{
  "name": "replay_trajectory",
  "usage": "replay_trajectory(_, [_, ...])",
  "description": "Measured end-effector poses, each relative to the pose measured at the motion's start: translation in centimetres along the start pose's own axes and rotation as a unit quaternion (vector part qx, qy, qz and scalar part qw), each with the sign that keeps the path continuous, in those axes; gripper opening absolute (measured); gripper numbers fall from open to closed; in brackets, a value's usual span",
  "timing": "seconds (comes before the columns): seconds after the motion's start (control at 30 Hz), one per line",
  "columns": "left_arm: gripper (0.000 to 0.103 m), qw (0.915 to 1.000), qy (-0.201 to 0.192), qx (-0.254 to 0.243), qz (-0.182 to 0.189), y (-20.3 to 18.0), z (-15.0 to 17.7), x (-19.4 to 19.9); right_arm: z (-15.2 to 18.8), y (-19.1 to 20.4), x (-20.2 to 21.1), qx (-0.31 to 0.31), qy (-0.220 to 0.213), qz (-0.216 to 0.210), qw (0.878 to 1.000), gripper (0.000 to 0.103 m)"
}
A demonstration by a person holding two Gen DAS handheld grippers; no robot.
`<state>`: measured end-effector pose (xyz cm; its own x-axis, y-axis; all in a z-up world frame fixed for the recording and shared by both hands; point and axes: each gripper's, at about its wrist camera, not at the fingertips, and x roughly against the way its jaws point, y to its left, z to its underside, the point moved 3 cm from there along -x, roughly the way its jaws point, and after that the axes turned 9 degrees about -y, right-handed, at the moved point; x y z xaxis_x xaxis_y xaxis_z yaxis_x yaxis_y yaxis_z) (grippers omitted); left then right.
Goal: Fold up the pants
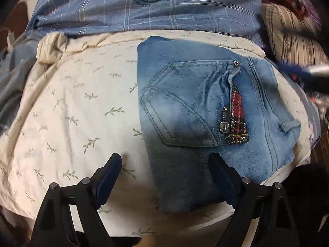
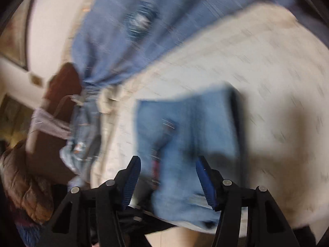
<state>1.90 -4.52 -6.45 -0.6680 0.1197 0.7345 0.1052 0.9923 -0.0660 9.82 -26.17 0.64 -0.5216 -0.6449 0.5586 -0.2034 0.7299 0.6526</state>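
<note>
Light blue jeans (image 1: 195, 107) lie folded into a compact rectangle on a cream bedsheet (image 1: 78, 107), back pocket up, with a zipper pull and a red plaid patch (image 1: 237, 111). My left gripper (image 1: 166, 164) is open and empty just above the fold's near left edge. In the blurred right wrist view the same folded jeans (image 2: 185, 127) lie ahead, and my right gripper (image 2: 168, 170) is open and empty over their near end. The right gripper also shows as a blurred streak at the right edge of the left wrist view (image 1: 312, 72).
A blue plaid blanket (image 1: 144, 10) lies across the far side of the bed. A striped pillow (image 1: 292, 30) sits at the far right. Crumpled grey-blue cloth (image 1: 14, 78) lies at the left. A brown quilted jacket (image 2: 24, 185) and other clothes (image 2: 82, 127) lie left of the bed.
</note>
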Motion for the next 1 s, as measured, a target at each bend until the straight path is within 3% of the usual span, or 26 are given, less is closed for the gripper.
replay_trajectory(0.1, [0.088,1.0000,0.000,0.008,0.005,0.1,-0.1,0.3,-2.9,-0.4,-3.7,0.010,0.003,0.003,1.000,0.065])
replay_trajectory(0.17, [0.088,0.9986,-0.015,0.038,0.032,0.9,-0.4,1.4,-3.6,-4.2,-7.8,-0.021,0.034,0.077,0.996,0.066])
replay_trajectory(0.2, [0.088,0.9971,-0.027,0.056,0.045,1.4,-0.4,2.2,-3.3,-6.2,-9.2,-0.057,0.056,0.077,0.994,0.065])
replay_trajectory(0.23, [0.088,0.9940,-0.046,0.083,0.054,2.5,-0.4,3.3,-3.3,-7.0,-9.2,-0.073,0.045,0.061,0.994,0.064])
replay_trajectory(0.33, [0.089,0.9801,-0.076,0.175,0.055,5.9,0.5,4.4,-3.5,-5.9,-7.8,-0.051,0.034,0.053,0.997,0.065])
replay_trajectory(0.43, [0.088,0.9552,0.001,0.270,0.121,7.7,1.8,1.4,-3.1,-6.1,-7.8,-0.046,0.037,0.054,0.997,0.065])
replay_trajectory(0.5, [0.088,0.9476,0.023,0.284,0.144,7.4,2.3,0.4,-2.6,-6.1,-8.5,-0.048,0.037,0.056,0.997,0.065])
replay_trajectory(0.6, [0.088,0.9443,0.034,0.282,0.166,6.1,2.5,0.7,-2.6,-6.2,-8.3,-0.034,0.039,0.061,0.997,0.065])
replay_trajectory(0.63, [0.088,0.9349,0.048,0.289,0.201,5.4,2.4,0.5,-2.6,-6.2,-8.3,-0.031,0.040,0.062,0.997,0.065])
replay_trajectory(0.7, [0.081,0.9230,0.063,0.304,0.228,4.5,2.5,0.4,-2.7,-6.1,-8.4,-0.029,0.041,0.058,0.997,0.065])
replay_trajectory(0.77, [0.042,0.9311,0.070,0.281,0.222,3.4,2.4,0.0,-2.7,-6.2,-8.4,-0.032,0.039,0.052,0.997,0.065])
replay_trajectory(0.83, [0.030,0.9312,0.069,0.282,0.221,3.1,2.3,0.0,-2.7,-6.2,-8.5,-0.028,0.035,0.052,0.998,0.065])
replay_trajectory(0.93, [0.027,0.9571,0.000,0.225,0.183,1.4,0.2,3.8,-2.6,-6.1,-8.5,-0.020,0.035,0.054,0.998,0.065])
replay_trajectory(1.0, [0.027,0.9709,-0.009,0.184,0.154,0.0,-0.2,4.0,-2.5,-6.1,-8.5,-0.016,0.034,0.055,0.998,0.065])
